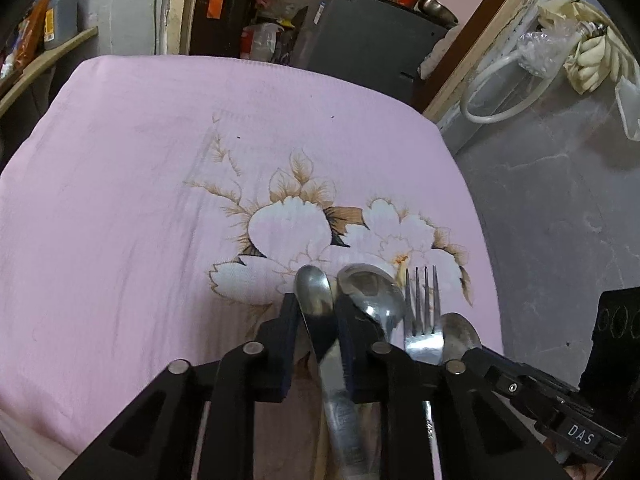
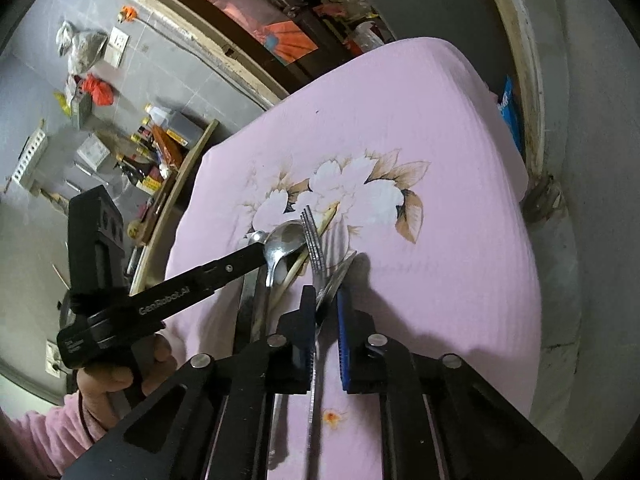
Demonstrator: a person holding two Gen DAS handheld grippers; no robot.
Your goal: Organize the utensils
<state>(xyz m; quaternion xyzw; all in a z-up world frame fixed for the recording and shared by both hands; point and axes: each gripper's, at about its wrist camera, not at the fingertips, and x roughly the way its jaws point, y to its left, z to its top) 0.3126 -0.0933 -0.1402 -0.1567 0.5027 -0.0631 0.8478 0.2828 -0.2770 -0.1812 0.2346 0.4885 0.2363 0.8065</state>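
Note:
Several steel utensils lie close together on the pink flowered cloth. In the left wrist view my left gripper is shut on the neck of a small spoon. To its right lie a larger spoon, a fork and another spoon. My right gripper is shut on that last spoon, which shows edge-on and tilted in the right wrist view. The fork, the larger spoon and pale chopsticks lie just left of it. The left gripper comes in from the left.
The cloth-covered table drops off to a grey floor on the right. A hand in a pink sleeve holds the left gripper. A wooden shelf with bottles and packets stands off the table's left side.

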